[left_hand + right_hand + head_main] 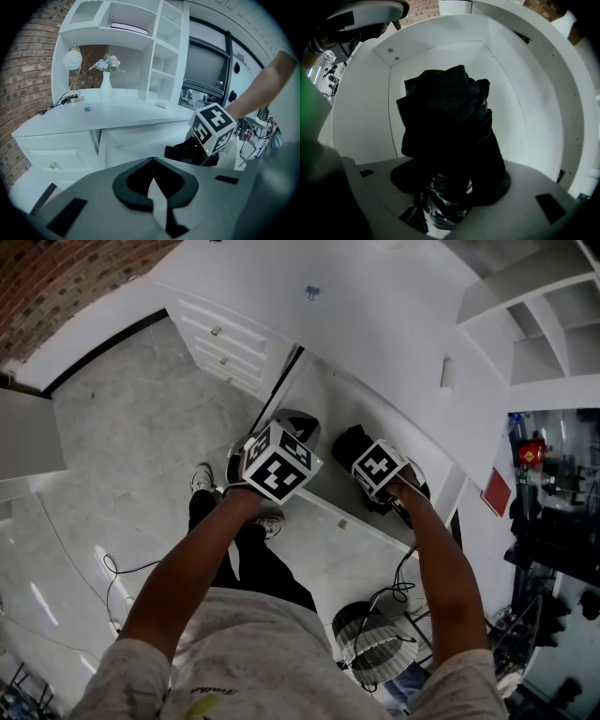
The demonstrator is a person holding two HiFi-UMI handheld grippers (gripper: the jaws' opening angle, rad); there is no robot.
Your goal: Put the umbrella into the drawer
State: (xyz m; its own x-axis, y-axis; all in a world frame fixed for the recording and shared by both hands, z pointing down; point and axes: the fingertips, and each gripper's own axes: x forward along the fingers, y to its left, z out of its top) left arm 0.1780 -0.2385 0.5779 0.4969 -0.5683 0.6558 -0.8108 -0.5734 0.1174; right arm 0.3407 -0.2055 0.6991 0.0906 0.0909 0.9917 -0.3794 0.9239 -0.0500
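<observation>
I'm at the placing step. Below the white table (pixel 122 115), the smooth, square-walled drawer (pixel 525 93) is open. The folded black fabric umbrella (pixel 445 117) (crumpled, soft-looking) sits inside its walls, clamped in my right gripper (pixel 443 206) fingers. Next, I judge: lower, then release. My left gripper (pixel 154 187) fingers are closed together on nothing.

Head view sits up high and stares almost straight down at the floor (pixel 122 427) and the open drawer (pixel 347 399); left gripper view rides low and looks level across at the desk (pixel 117 115), set back a bit, with the right gripper (pixel 208 136) at its right side; right gripper view is jammed in close and aimed into that drawer, with the umbrella (pixel 445 126) filling its middle; head view shares all three.
</observation>
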